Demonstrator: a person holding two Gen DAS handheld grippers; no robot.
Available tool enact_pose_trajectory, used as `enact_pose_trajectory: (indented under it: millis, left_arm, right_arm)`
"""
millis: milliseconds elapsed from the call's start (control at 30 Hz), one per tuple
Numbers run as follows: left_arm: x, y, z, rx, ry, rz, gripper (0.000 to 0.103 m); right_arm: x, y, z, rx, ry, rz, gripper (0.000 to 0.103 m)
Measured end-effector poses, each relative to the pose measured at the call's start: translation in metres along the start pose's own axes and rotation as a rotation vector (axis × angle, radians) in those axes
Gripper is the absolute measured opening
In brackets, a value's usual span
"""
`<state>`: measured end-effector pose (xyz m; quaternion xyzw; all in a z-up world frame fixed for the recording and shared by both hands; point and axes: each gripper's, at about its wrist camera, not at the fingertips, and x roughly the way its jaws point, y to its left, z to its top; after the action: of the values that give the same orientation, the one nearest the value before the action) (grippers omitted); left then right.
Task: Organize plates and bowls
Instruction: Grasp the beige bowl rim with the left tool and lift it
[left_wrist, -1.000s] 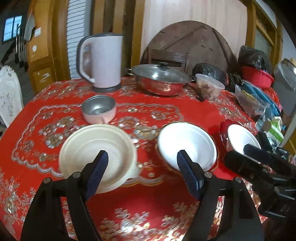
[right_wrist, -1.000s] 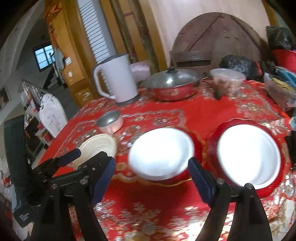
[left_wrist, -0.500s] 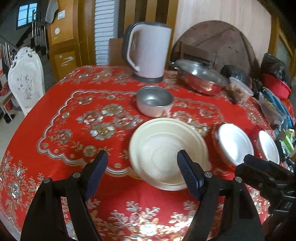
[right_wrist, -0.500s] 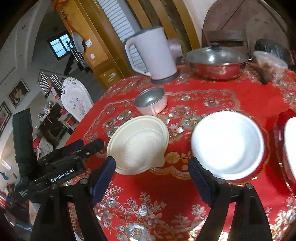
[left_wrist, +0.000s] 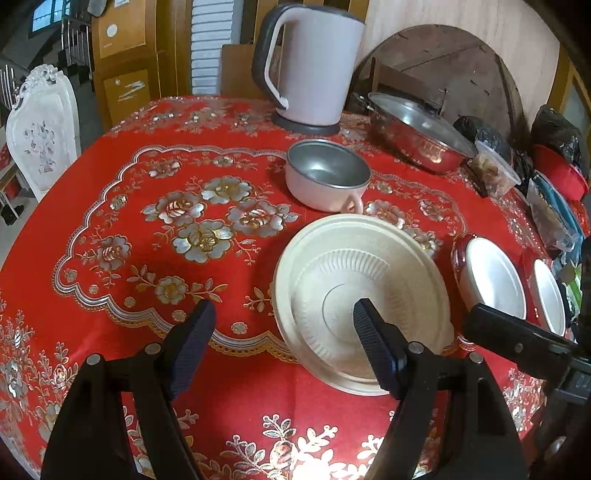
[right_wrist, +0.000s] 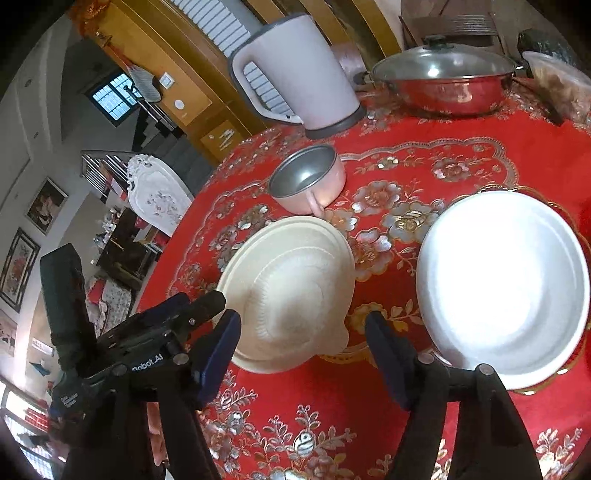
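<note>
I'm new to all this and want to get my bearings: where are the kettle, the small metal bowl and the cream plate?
kettle (left_wrist: 317, 70), left wrist view, on its body.
small metal bowl (left_wrist: 327, 173), left wrist view, inside the bowl.
cream plate (right_wrist: 291, 291), right wrist view, on its ribbed middle.

black claw (left_wrist: 284, 343), ribbed blue pads (left_wrist: 373, 350), silver screws

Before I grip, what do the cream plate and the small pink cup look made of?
Cream plate: likely moulded paper pulp or thin plastic, matte, with ribbed fluting.
Pink cup: pink shell, probably plastic, around a dull grey metal-looking liner.
</note>
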<state>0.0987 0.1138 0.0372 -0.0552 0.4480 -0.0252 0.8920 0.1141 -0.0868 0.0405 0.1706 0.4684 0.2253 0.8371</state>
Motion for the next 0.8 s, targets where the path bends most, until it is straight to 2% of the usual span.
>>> enact_pose_trajectory:
  millis: [367, 467, 700, 800]
  left_arm:
    - [0.015, -0.001, 0.004, 0.0, 0.027, 0.011, 0.077]
    - [0.021, -0.001, 0.005, -0.005, 0.043, 0.014, 0.077]
    - [0.033, -0.001, 0.006, -0.007, 0.085, 0.022, 0.077]
    - [0.036, -0.003, 0.007, -0.005, 0.091, 0.012, 0.077]
  right_arm:
    - [0.02, -0.004, 0.008, 0.013, 0.025, -0.01, 0.066]
    - [0.024, -0.006, 0.01, 0.022, 0.027, -0.011, 0.058]
    - [0.038, -0.009, 0.015, 0.037, 0.041, -0.005, 0.056]
    - [0.042, -0.009, 0.015, 0.034, 0.046, -0.014, 0.044]
